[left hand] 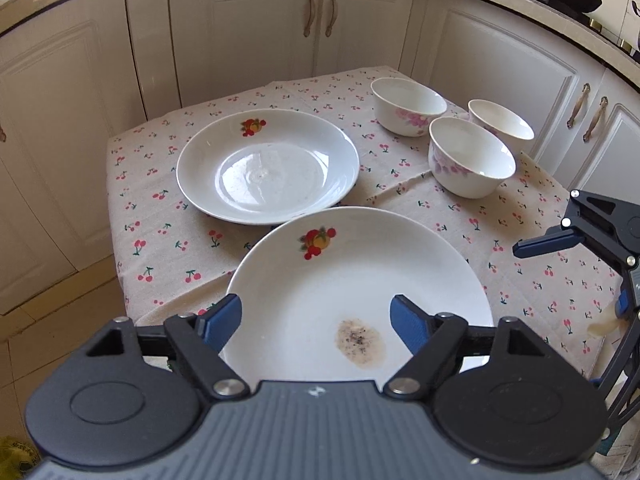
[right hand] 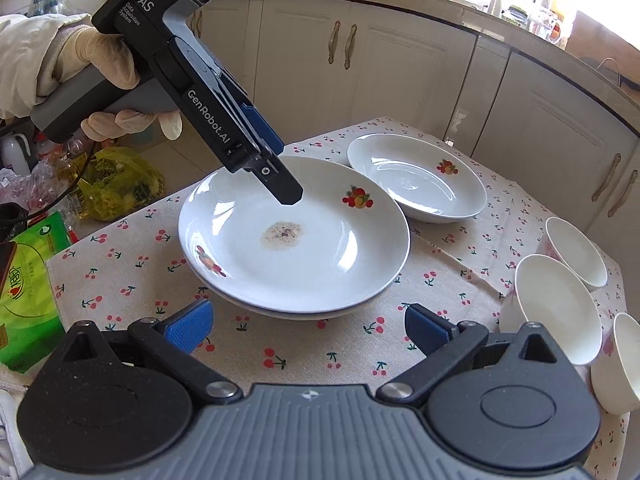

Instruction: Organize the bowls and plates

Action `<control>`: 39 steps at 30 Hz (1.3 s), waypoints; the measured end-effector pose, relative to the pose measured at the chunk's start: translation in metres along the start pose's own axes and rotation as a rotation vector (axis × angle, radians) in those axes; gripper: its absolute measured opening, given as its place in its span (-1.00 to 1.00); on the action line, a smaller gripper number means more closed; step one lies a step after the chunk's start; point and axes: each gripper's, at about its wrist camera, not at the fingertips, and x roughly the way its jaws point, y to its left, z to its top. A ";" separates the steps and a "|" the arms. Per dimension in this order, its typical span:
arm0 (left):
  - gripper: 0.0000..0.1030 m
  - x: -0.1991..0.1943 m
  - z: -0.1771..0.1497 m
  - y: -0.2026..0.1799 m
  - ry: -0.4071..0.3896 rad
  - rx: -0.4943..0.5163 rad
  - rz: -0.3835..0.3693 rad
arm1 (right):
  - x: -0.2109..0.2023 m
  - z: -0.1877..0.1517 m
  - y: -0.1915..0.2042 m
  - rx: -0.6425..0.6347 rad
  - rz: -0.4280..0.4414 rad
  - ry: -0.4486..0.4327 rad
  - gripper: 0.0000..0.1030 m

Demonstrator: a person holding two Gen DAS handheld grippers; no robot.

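The left hand-held gripper [left hand: 316, 320] hangs open over the stained white fruit-print plate [right hand: 294, 236], stacked on another at the bench's near-left edge, seemingly just nested there; the right hand-held gripper [right hand: 308, 326] waits open; a clean white fruit-print plate [right hand: 416, 178] sits behind.

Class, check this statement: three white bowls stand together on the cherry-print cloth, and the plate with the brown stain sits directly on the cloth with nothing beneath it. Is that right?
Not quite. The three bowls do stand together on the cloth, but the stained plate rests on another plate beneath it; the right wrist view shows that lower rim and fruit print.
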 end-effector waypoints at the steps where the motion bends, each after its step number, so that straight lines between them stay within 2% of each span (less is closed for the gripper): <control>1: 0.59 -0.004 0.000 -0.002 -0.012 -0.003 0.001 | -0.004 -0.002 -0.001 0.007 -0.001 -0.007 1.00; 3: 0.71 -0.011 0.000 -0.006 -0.035 0.000 0.006 | -0.011 -0.004 -0.005 0.020 -0.002 -0.017 1.00; 9: 0.84 -0.028 0.004 -0.017 -0.104 0.017 0.047 | -0.026 -0.006 -0.018 0.035 -0.016 -0.052 1.00; 14: 0.84 -0.031 0.012 -0.018 -0.122 0.008 0.061 | -0.032 0.000 -0.035 0.025 -0.025 -0.081 1.00; 20: 0.85 -0.025 0.027 -0.012 -0.143 -0.014 0.040 | -0.027 0.014 -0.063 -0.002 -0.048 -0.091 1.00; 25: 0.85 -0.008 0.041 0.001 -0.151 -0.004 0.093 | -0.012 0.030 -0.087 -0.031 -0.038 -0.084 1.00; 30: 0.85 0.011 0.053 0.022 -0.137 -0.029 0.094 | 0.014 0.048 -0.112 -0.067 -0.029 -0.055 1.00; 34: 0.85 0.027 0.063 0.037 -0.127 -0.026 0.127 | 0.037 0.063 -0.129 -0.113 -0.013 -0.015 1.00; 39: 0.84 0.050 0.072 0.058 -0.104 -0.055 0.125 | 0.067 0.074 -0.147 -0.159 0.009 0.048 1.00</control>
